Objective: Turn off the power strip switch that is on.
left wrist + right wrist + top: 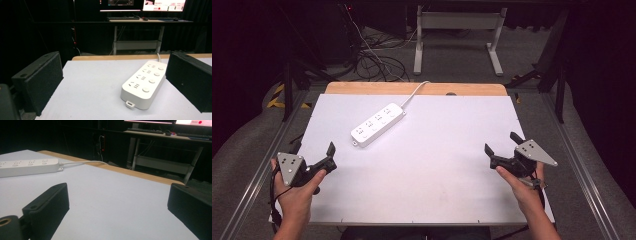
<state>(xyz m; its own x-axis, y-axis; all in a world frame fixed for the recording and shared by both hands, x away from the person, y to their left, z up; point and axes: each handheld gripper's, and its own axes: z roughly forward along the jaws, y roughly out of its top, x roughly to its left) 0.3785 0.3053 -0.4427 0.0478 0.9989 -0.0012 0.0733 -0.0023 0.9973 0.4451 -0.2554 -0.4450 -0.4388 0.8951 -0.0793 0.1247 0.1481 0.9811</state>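
Note:
A white power strip (377,124) lies slantwise on the white table top (437,165), left of centre toward the back, and its white cable (414,92) runs off over the far edge. My left gripper (313,149) hovers at the front left, held in a hand, jaws open and empty. In the left gripper view the strip (143,85) lies just ahead between the open jaws of my left gripper (113,63), nearer the right one and untouched. My right gripper (502,143) is at the front right, open and empty. From my right gripper (118,192) the strip (27,166) appears far off to the left.
A wooden strip (412,88) borders the table's back edge. Metal rails (579,160) run along both sides. Behind the table stand a white desk frame (457,35) and a tangle of floor cables (372,60). Monitors and a keyboard (123,18) sit on that desk.

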